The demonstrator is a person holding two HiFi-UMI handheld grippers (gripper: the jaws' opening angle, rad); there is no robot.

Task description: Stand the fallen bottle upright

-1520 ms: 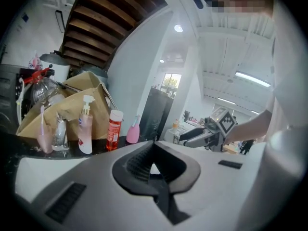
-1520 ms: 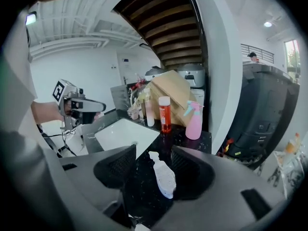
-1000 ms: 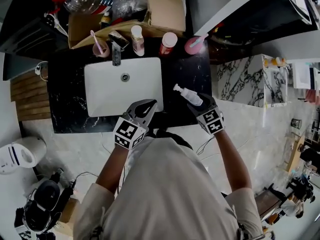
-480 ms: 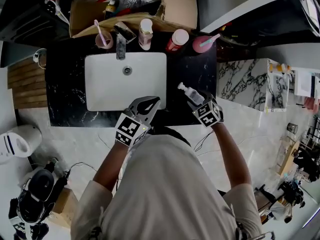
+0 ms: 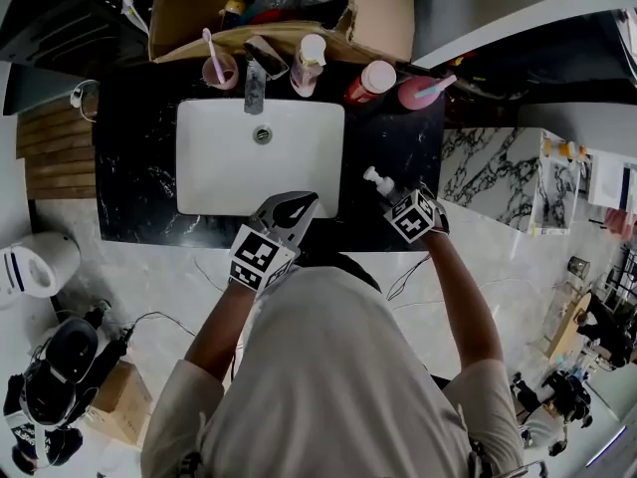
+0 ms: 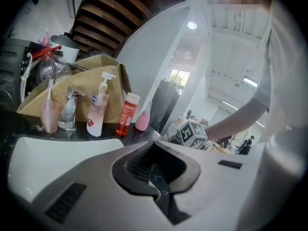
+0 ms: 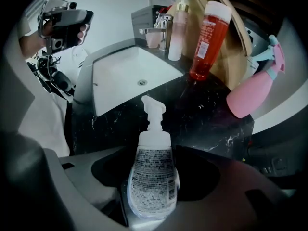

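A clear pump bottle (image 5: 384, 187) (image 7: 153, 170) with a white pump head sits between the jaws of my right gripper (image 5: 406, 205) (image 7: 153, 198). That gripper points steeply down over the black marble counter (image 5: 393, 142), right of the sink, and its jaws are opening while they still hold the bottle's body. The pump head points away from the gripper, toward the sink's near right corner. My left gripper (image 5: 296, 204) (image 6: 161, 191) hovers at the sink's front edge. It is shut, with nothing in it.
A white sink (image 5: 214, 167) with a faucet (image 5: 255, 83) fills the counter's middle. Behind it stand a pink cup with a toothbrush (image 5: 219, 68), a pink pump bottle (image 5: 311, 63), a red bottle (image 5: 370, 80) and a pink spray bottle (image 5: 418, 93). A cardboard box (image 5: 383, 8) is behind them.
My right gripper has sunk toward the counter with the bottle and tipped further down. The bottle now looks shorter from above. My left gripper has barely shifted.
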